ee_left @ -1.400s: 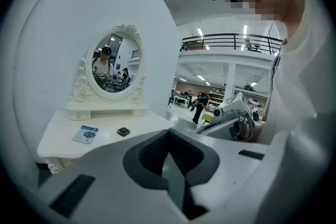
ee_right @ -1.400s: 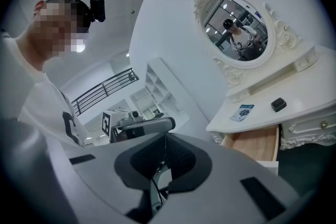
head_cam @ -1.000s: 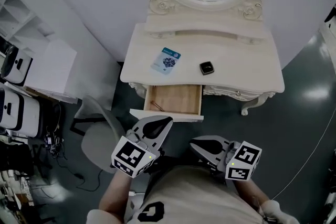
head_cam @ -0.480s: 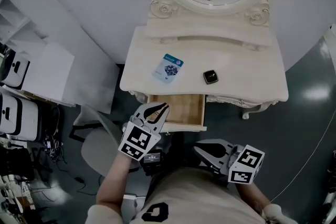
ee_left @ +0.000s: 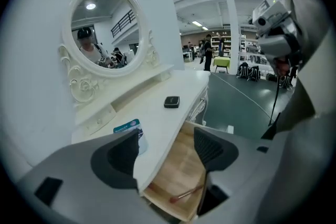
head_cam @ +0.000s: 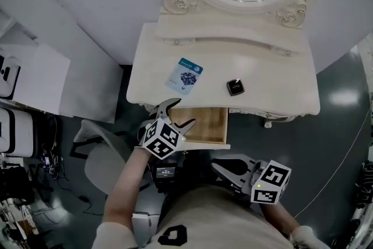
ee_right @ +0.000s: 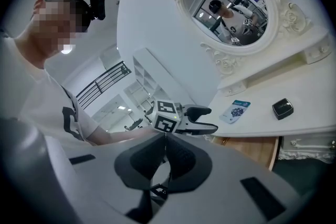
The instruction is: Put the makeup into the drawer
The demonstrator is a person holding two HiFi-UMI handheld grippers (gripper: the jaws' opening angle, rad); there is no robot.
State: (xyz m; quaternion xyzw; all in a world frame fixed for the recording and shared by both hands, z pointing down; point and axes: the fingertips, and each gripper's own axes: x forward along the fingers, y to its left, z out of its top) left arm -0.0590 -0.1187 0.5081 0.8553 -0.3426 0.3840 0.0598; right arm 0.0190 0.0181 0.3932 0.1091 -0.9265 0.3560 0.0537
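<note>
Vanity top (head_cam: 280, 84), frame centre: align left gripper (head_cam: 183, 112), jaws just opened and empty, squarely over sachet (head_cam: 185, 74); right gripper (head_cam: 217, 165) jaws pressed together.

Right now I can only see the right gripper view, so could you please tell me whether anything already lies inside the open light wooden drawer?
Observer: Yes. The left gripper view shows one slim, pale-handled makeup brush with a reddish end lying on the floor of the drawer, near its front.
Operator: Thank you. Where does the right gripper stand relative to that drawer?
Observer: In the head view the right gripper, shut and empty, hangs close to the person's torso, short of the drawer's front.
</note>
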